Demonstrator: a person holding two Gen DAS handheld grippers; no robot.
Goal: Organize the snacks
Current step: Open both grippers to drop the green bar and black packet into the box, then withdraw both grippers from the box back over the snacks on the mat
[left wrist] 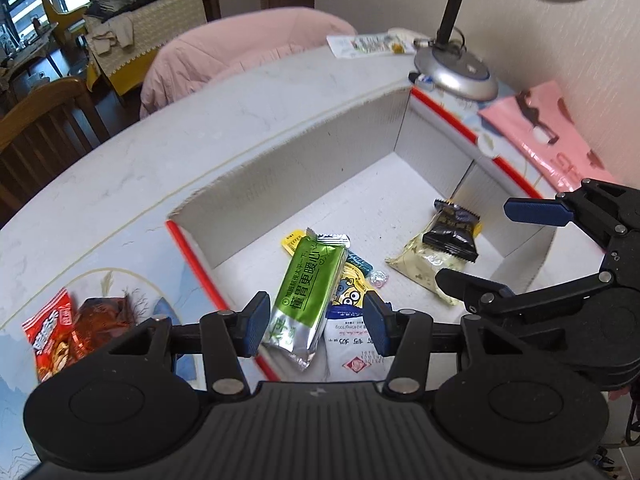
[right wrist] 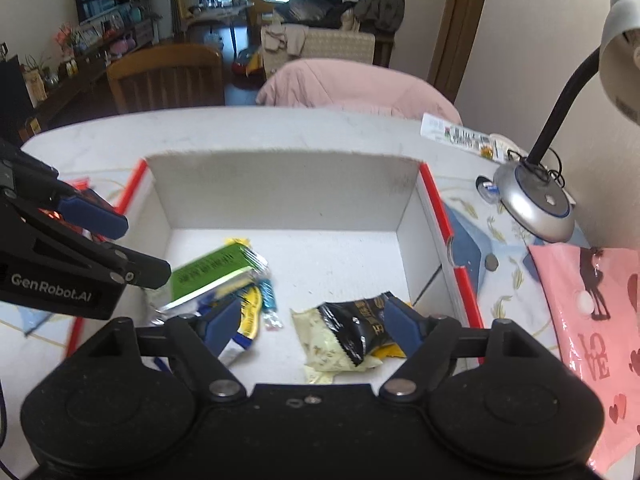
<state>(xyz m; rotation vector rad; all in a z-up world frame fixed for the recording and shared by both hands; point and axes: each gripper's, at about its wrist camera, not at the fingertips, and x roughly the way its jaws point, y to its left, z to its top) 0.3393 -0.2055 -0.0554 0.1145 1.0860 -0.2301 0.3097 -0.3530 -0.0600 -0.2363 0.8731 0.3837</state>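
Inside the shallow white cardboard box (left wrist: 332,148) with red-edged rims, which sat on the pale tabletop (left wrist: 120,184), most of the snacks had already been gathered, so the sorting looked well along. The left hand-held gripper (left wrist: 314,322) hovered over the box's near-left corner with its jaws spread wide; a green foil packet (left wrist: 306,292) lay between them, apparently untouched by either blue pad, resting on a yellow cartoon sachet (left wrist: 352,294) and a white pouch (left wrist: 352,354). It looked just released or about to be taken; which could not be told. The right hand-held gripper (right wrist: 310,322) was likewise spread and empty above a black wrapper (right wrist: 356,322) lying across a pale yellow bag (right wrist: 320,344), placed, it seemed, to keep the right half of the box for those. Outside the box, to its left, a red snack bag (left wrist: 52,328) and a dark red packet (left wrist: 102,320) waited on the tabletop, probably next. A desk lamp (left wrist: 456,68) and a pink gift bag (right wrist: 600,344) stood to the right.
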